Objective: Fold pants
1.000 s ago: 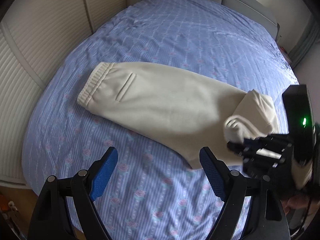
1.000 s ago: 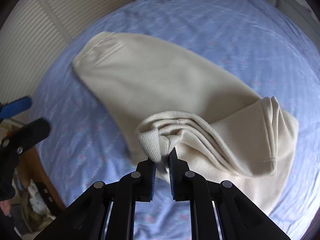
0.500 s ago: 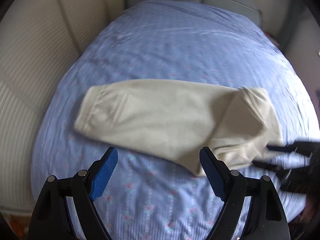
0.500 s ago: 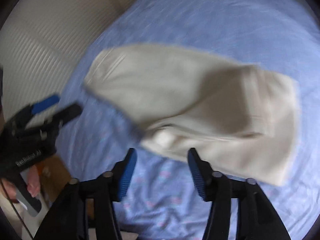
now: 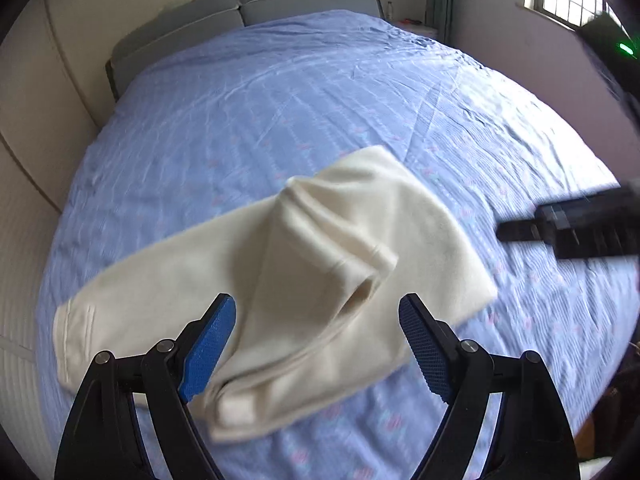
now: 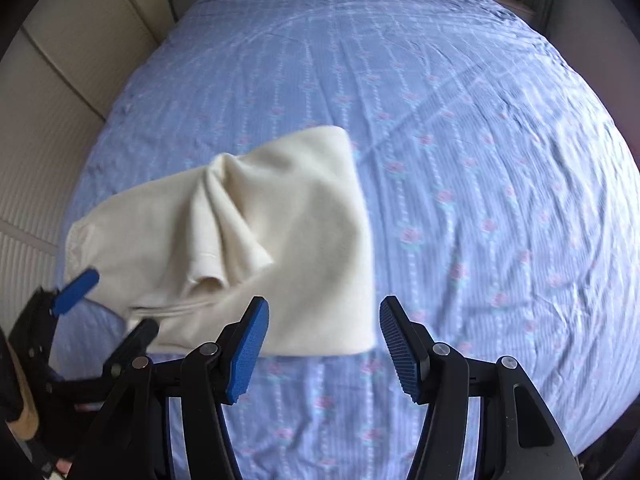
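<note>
Cream pants [image 5: 304, 276] are seen lying on a bed [image 5: 320, 100] covered in blue floral bedding, one end doubled back over the rest. Both the left tool [image 5: 316, 340] and right tool [image 6: 324, 344] are held above, spread wide, gripping nothing.

One pants [image 5: 280, 280], one bed [image 5: 320, 100], two tongs: left tongs [image 5: 316, 344], right tongs [image 6: 324, 348]

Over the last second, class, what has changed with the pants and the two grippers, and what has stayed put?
The right gripper let go of the ribbed cuff end it was pinching; its fingers now stand open, drawn back. The pants leg end dropped folded over onto the rest. The left gripper moved nearer the pants. Unchanged: the left gripper is open and empty, and the pants lie on the blue bedspread.
</note>
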A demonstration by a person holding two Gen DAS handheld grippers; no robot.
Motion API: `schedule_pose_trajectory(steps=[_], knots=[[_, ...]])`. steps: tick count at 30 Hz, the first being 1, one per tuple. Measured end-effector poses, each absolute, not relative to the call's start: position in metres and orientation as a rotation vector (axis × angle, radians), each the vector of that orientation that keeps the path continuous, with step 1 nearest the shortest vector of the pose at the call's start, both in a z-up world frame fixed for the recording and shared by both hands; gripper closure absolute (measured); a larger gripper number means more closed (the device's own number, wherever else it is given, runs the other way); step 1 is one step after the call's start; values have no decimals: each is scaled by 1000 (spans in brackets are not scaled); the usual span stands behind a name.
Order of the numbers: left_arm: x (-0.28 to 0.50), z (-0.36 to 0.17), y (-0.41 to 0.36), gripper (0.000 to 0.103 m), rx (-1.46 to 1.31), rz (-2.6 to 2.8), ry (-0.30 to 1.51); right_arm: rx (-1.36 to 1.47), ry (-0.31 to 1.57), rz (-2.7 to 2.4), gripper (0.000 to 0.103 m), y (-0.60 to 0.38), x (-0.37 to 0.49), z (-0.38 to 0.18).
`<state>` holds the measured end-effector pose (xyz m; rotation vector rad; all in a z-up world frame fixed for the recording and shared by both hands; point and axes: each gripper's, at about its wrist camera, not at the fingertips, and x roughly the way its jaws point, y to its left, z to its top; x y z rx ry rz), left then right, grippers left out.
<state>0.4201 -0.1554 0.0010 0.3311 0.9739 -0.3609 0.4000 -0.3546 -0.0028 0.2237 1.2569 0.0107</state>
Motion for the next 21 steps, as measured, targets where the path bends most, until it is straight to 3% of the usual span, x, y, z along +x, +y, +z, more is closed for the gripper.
schedule_pose_trajectory(steps=[9,10,12,14,17,21], knots=[[462,-58,-220,20,310,-212,1099,328,1330,-62,44,-403,381,-43],[465,-64,-221,23,323,-199,1113,335,1337,-59,44,-404,381,-45],[472,-71,-218,45,326,-182,1138,332,1341,-53,44,-402,381,-48],[476,-67,-207,74,286,-200,1158,331,1338,-41,44,-399,384,-47],[482,-41,-177,88,201,-198,1122,351,1330,-12,44,-391,389,-45],[506,3,-113,89,64,-157,1054,388,1309,52,44,-369,402,-41]])
